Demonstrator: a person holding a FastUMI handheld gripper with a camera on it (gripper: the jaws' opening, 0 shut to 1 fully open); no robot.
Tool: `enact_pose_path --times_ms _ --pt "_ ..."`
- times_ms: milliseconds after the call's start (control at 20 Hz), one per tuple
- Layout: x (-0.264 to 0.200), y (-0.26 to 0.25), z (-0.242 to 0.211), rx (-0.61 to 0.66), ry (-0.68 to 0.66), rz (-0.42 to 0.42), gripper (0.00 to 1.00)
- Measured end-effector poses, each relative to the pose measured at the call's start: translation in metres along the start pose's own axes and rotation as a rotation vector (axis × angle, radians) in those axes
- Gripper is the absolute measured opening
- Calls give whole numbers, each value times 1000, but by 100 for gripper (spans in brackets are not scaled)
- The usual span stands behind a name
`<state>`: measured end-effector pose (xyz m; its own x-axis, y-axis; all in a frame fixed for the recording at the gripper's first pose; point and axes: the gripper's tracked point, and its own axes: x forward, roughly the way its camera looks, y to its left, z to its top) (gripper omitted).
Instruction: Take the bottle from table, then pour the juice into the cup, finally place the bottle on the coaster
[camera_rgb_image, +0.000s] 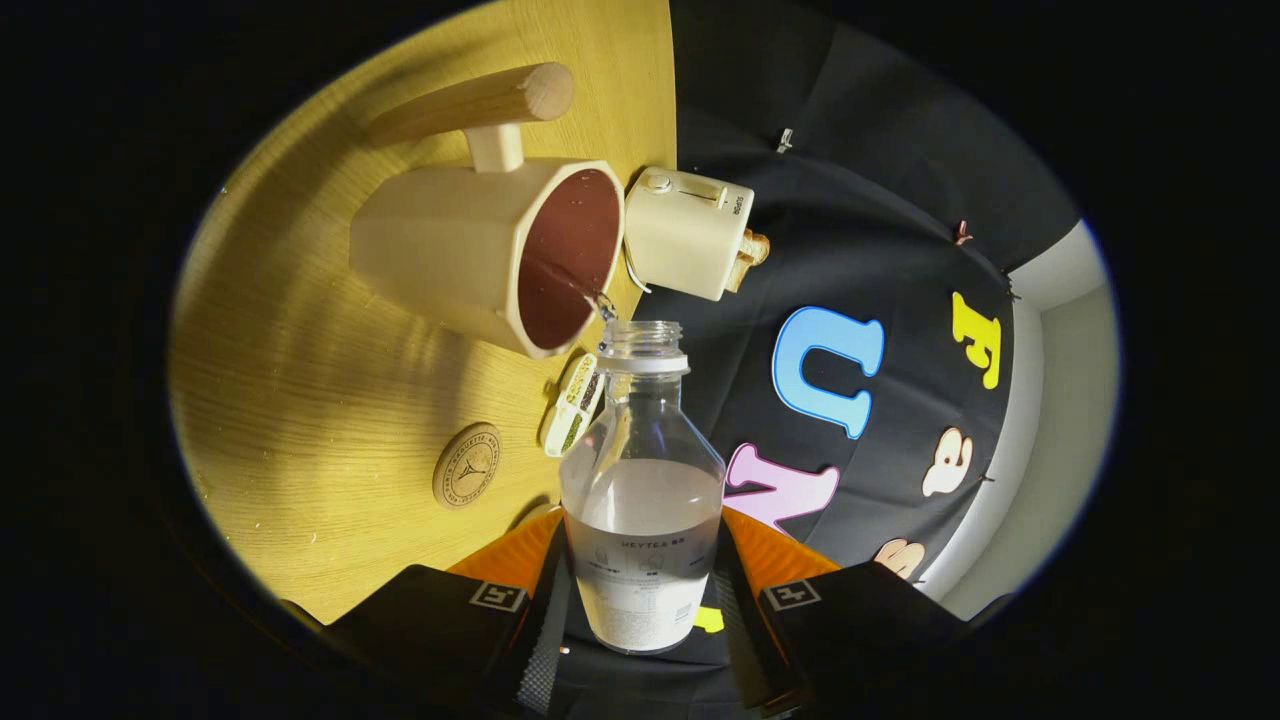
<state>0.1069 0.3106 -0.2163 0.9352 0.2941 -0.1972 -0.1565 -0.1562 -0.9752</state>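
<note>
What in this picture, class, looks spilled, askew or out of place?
Nothing has spilled: the gripper is shut on the tipped, uncapped bottle, and its thin stream lands inside the cup. The coaster lies bare on the table.

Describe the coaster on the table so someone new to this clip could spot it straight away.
Start from the big cream cup with the wooden handle on the wooden table. The tool, shut on the bottle, pours into that cup. The coaster lies on the table nearer the tool than the cup, beside the bottle: a flat round wooden disc with a stamped emblem, unlike the upright cup and toaster.
</note>
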Motion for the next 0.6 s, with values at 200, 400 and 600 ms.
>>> enact_pose_path --times_ms 200,400,600 --pt "0 -1 -1 -11 -5 -2 70" --pt "1 -2 0 -22 -12 -7 71" --pt "2 -4 1 -34 -18 -10 71"
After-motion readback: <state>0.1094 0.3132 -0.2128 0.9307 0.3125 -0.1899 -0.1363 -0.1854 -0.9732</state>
